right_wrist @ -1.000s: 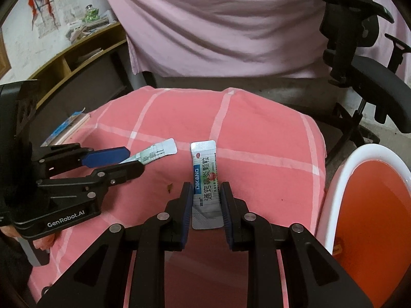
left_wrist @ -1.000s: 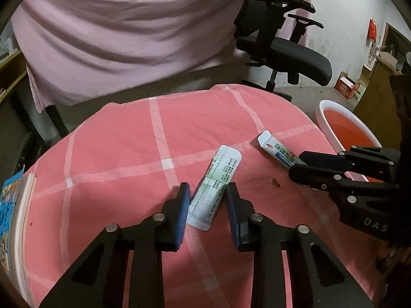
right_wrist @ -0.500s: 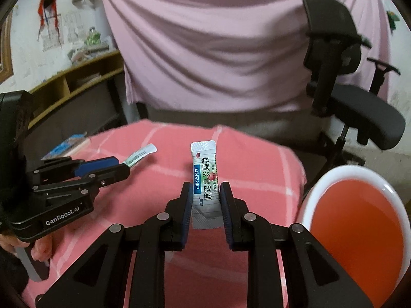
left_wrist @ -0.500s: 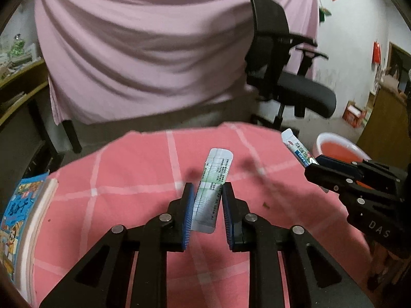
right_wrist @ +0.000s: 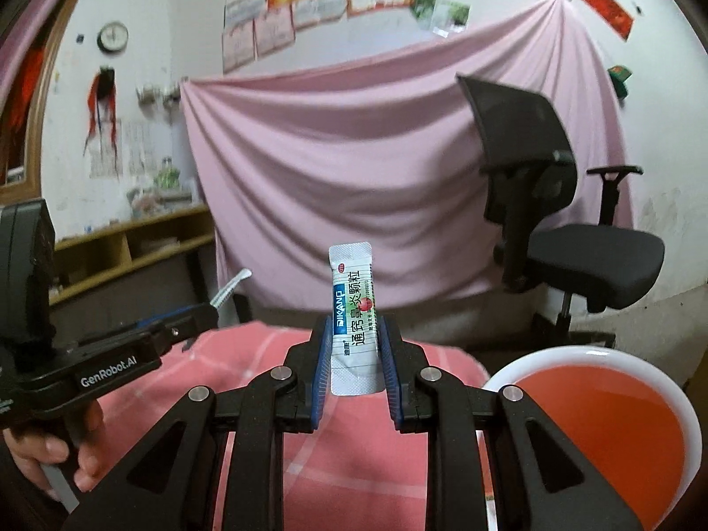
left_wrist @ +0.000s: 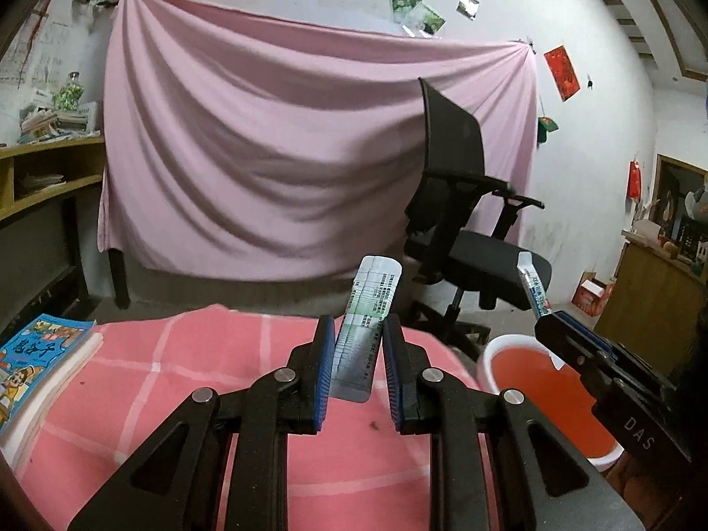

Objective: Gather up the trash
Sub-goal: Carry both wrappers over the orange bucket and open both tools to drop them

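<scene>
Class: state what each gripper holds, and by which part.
Left gripper: grey-green sachet, gripped by its lower half. Right gripper: white sachet, also by its lower half.

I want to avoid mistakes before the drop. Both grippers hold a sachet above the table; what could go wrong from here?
1. The right gripper grips its sachet only low down; it could slip and miss the bin.
2. The left gripper holds its sachet tilted; it may twist loose.
3. The two grippers are close and could collide over the bin.

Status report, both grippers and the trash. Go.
Left gripper shut on green-printed sachet. Right gripper shut on DIKANG sachet. Both clear of the table. Red-lined bin right, path open.
</scene>
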The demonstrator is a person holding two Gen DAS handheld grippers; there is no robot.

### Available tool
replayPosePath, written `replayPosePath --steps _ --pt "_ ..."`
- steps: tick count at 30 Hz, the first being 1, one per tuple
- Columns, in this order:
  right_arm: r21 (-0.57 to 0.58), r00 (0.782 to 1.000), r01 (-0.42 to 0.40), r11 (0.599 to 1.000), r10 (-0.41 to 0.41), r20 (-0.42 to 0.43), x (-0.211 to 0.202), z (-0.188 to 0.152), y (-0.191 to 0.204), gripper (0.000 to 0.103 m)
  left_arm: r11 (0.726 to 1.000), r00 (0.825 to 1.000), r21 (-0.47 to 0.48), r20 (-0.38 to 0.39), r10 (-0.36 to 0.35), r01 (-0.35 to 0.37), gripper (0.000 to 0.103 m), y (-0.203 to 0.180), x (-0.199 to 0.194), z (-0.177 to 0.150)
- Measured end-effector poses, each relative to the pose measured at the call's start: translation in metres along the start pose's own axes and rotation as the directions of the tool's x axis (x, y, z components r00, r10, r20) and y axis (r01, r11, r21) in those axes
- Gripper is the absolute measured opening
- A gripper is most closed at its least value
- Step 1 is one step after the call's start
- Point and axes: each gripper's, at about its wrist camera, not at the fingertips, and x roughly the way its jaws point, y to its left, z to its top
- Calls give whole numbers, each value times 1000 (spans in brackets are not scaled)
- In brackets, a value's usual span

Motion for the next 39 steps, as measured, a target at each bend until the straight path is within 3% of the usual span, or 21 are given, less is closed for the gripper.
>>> replayPosePath --steps 9,15,29,36,39 --pt "29 988 53 998 -57 145 -40 16 -22 20 998 997 42 67 -40 37 18 -44 -19 15" --pt "81 978 107 991 -119 173 -58 18 -50 20 994 991 86 104 -81 72 18 -77 -20 28" --pt "189 967 188 964 -215 135 -83 11 -107 20 976 982 148 81 -172 158 18 -137 4 22" --pt "235 968 218 947 -240 72 -85 5 -130 20 967 980 163 7 -197 193 18 -160 22 12" --pt "256 969 226 940 -243 37 -83 1 -138 21 966 975 142 -65 -211 218 18 -165 36 7"
